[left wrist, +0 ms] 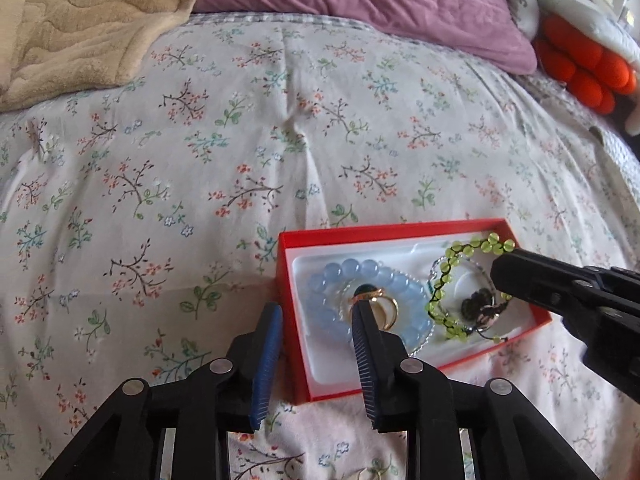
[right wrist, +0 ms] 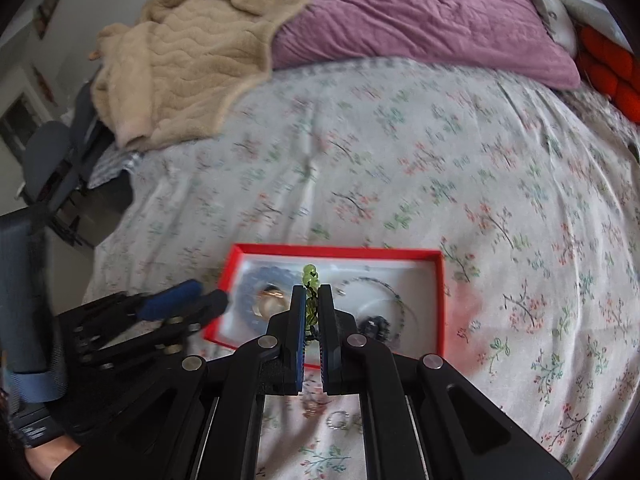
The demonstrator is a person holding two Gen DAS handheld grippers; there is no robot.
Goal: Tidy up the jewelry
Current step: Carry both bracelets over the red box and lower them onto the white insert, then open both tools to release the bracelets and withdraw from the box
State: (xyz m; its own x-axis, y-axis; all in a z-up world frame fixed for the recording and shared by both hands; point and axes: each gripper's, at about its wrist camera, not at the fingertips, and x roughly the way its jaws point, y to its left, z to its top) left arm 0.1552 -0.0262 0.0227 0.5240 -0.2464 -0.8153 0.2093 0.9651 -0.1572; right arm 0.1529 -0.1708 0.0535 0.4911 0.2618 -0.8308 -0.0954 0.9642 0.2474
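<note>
While looking down the left wrist cam, can see the left gripper (left wrist: 316, 308) with its blue-padded jaws spread apart and nothing pinched. Hovering right over the near-left corner of the red box (left wrist: 400, 227), one finger outside the rim, the other over the inside. Just past the tip of that inner finger, spotting a gold ring (left wrist: 384, 308) with a dark stone, sitting inside the loop of a pale blue bead bracelet (left wrist: 400, 276). Further off to the right, seeing the green bead bracelet (left wrist: 440, 280) partly draped into the box, its top end running into the tip of the right gripper (left wrist: 500, 272). Also a dark charm (left wrist: 476, 306) inside that green loop. All of it parked on a floral bedspread (left wrist: 240, 160), with a purple pillow (left wrist: 380, 4) and a beige blanket (left wrist: 88, 20) way out ahead.

Switching to the right wrist cam, a bit blurry. Right gripper squeezed nearly together, pinching the green bead bracelet between the pads, a few beads poking out past the tips. Red box straight ahead and below, blue bracelet and ring off to the left of the fingers, dark charm to the right. Left gripper coming in from the left, jaws apart. Down under the tool, spotting a small silvery ring (right wrist: 339, 418) on the bedspread.
</note>
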